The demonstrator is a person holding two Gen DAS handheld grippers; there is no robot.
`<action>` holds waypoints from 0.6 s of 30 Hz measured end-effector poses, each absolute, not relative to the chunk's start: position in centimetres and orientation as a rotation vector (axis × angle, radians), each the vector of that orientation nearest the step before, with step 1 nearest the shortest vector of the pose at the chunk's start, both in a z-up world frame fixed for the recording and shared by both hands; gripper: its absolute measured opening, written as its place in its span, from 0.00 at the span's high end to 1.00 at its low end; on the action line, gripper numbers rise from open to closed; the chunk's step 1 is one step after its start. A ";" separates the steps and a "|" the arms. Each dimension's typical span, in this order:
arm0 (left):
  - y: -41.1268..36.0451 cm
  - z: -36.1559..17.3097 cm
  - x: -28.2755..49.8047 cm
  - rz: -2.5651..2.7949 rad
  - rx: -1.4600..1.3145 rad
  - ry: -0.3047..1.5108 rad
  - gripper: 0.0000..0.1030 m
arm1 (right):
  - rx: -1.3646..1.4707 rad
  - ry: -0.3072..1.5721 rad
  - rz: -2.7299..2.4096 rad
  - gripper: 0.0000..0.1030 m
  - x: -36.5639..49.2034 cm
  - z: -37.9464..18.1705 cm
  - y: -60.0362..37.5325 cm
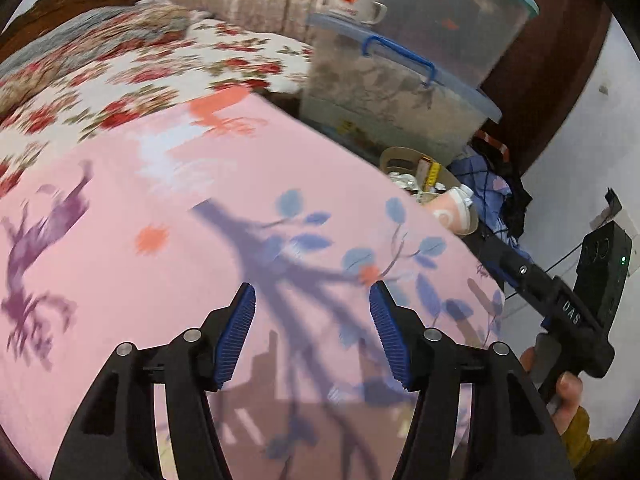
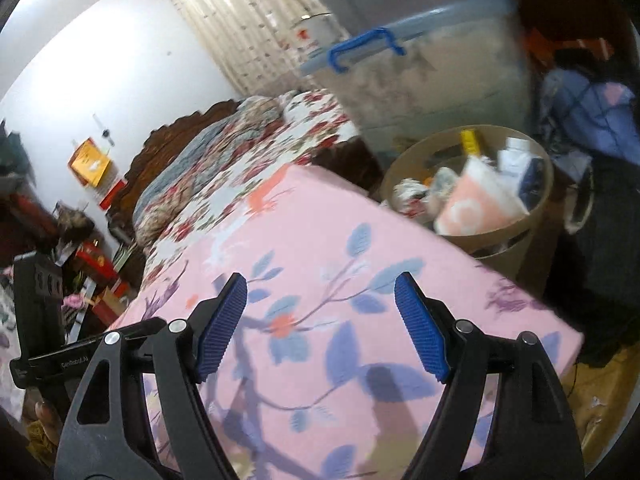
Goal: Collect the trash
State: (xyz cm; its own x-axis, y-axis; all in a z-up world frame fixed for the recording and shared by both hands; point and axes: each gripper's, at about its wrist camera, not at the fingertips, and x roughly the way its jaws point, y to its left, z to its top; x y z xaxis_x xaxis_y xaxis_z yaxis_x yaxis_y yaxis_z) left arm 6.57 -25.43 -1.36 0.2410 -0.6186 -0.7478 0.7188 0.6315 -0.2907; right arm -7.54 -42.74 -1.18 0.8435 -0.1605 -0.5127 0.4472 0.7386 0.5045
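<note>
Two grippers are out over the bed: the left gripper (image 1: 312,300) and the right gripper (image 2: 320,292), each with two blue-padded fingers spread wide. One pink sheet (image 2: 320,240) covers the near end, one floral quilt (image 1: 120,80) lies beyond it. One tan wastebasket (image 2: 544,216) stands by the corner, stuffed with scraps too jumbled to count. Two clear storage bins (image 1: 400,100) are stacked behind it, and one white mug (image 1: 352,2) sits on the lower lid.

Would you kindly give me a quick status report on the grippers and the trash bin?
Left gripper open, empty. Right gripper open, empty, over the pink sheet. Trash bin beyond the bed corner, already holding litter. Nothing blocking it.
</note>
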 end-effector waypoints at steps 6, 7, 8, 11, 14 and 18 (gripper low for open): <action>-18.9 -0.8 6.9 -0.854 0.005 0.950 0.45 | 0.536 0.339 -0.539 0.25 -9.0 2.0 -46.7; -18.2 -0.7 6.7 -0.851 -0.005 0.947 0.45 | 0.482 0.321 -0.595 0.24 -9.0 2.5 -47.5; -17.7 -0.8 6.6 -0.847 -0.009 0.947 0.45 | 0.412 0.303 -0.667 0.22 -8.8 2.9 -48.4; -16.9 -1.2 5.8 -0.834 -0.006 0.963 0.45 | 0.193 0.301 -0.852 0.18 -7.1 2.6 -51.4; -16.6 -1.3 5.3 -0.817 -0.004 0.968 0.45 | 0.186 0.398 -0.817 0.18 -4.5 0.6 -53.6; -15.9 -1.2 5.2 -0.780 -0.008 0.973 0.44 | 0.314 0.519 -0.662 0.19 -2.2 -1.3 -55.1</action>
State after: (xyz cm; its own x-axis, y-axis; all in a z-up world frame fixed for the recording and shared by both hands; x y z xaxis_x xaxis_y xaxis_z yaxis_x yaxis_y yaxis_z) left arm 5.20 -15.89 -1.23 0.3179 -0.5963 -0.7371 0.5897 0.7332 -0.3388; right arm -2.17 -55.05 -1.29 0.6693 -0.5004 -0.5491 0.6528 0.7490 0.1131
